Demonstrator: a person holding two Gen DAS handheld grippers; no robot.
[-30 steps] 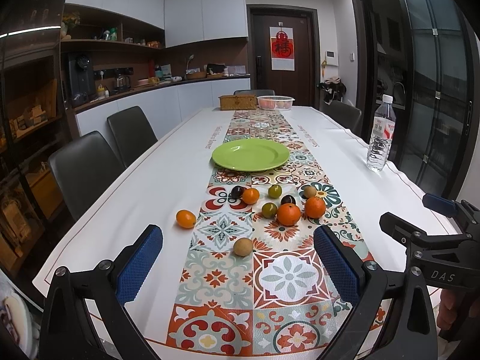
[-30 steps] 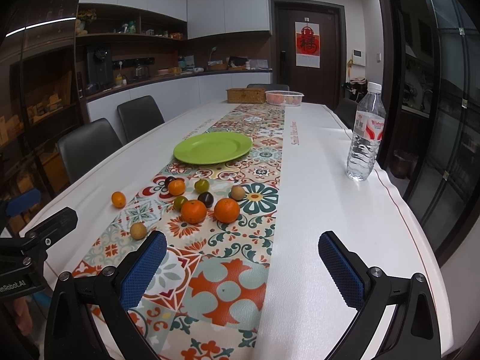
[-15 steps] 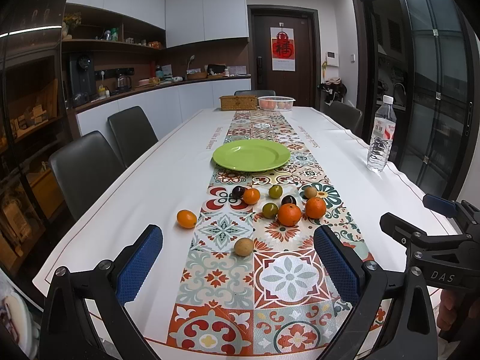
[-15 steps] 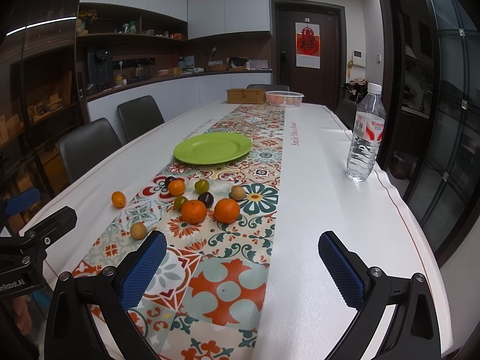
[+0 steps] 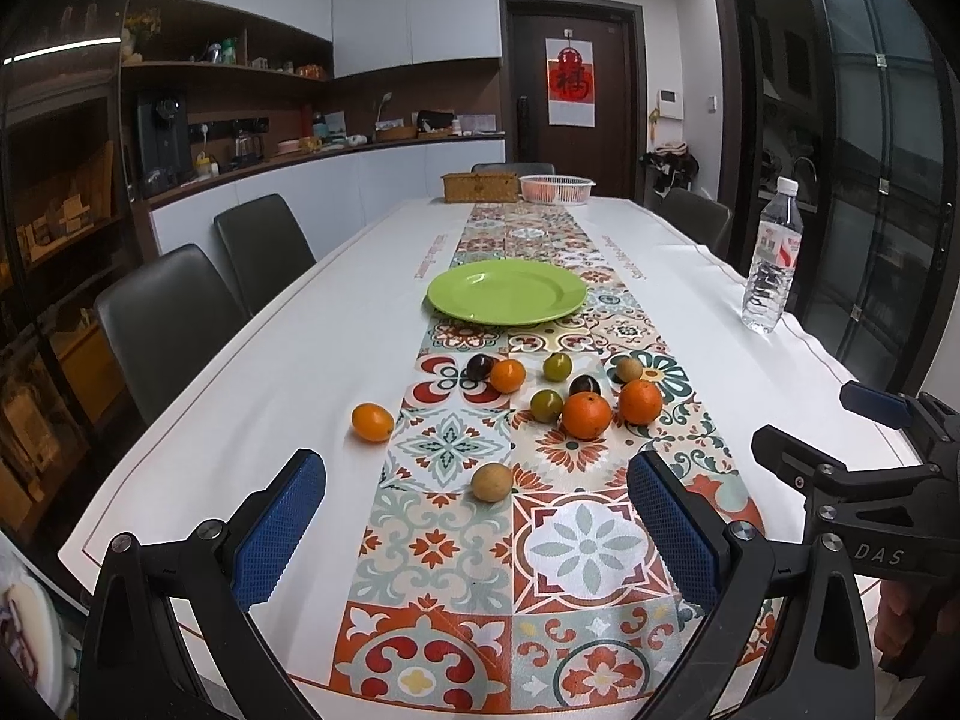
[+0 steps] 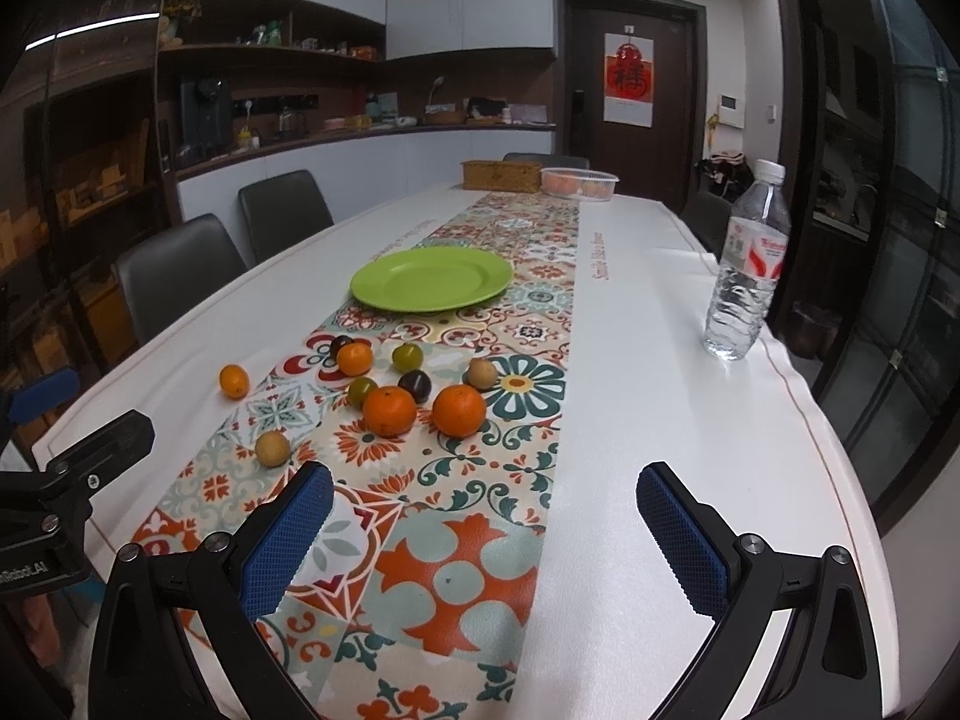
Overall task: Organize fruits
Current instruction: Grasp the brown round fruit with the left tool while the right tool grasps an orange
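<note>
Several small fruits lie loose on the patterned runner: two oranges (image 5: 587, 415) (image 6: 389, 410), green and dark plums, a small orange fruit (image 5: 372, 422) off on the white cloth, and a tan fruit (image 5: 491, 482) nearest me. An empty green plate (image 5: 507, 291) (image 6: 432, 279) sits beyond them. My left gripper (image 5: 477, 531) is open at the table's near end, with the tan fruit just ahead of it. My right gripper (image 6: 485, 531) is open too, to the right of the fruits, holding nothing.
A water bottle (image 6: 746, 261) stands near the right table edge. A wicker box (image 5: 480, 186) and a white basket (image 5: 556, 188) sit at the far end. Dark chairs (image 5: 165, 318) line the left side. In the left wrist view, the right gripper's body (image 5: 864, 480) is at the right.
</note>
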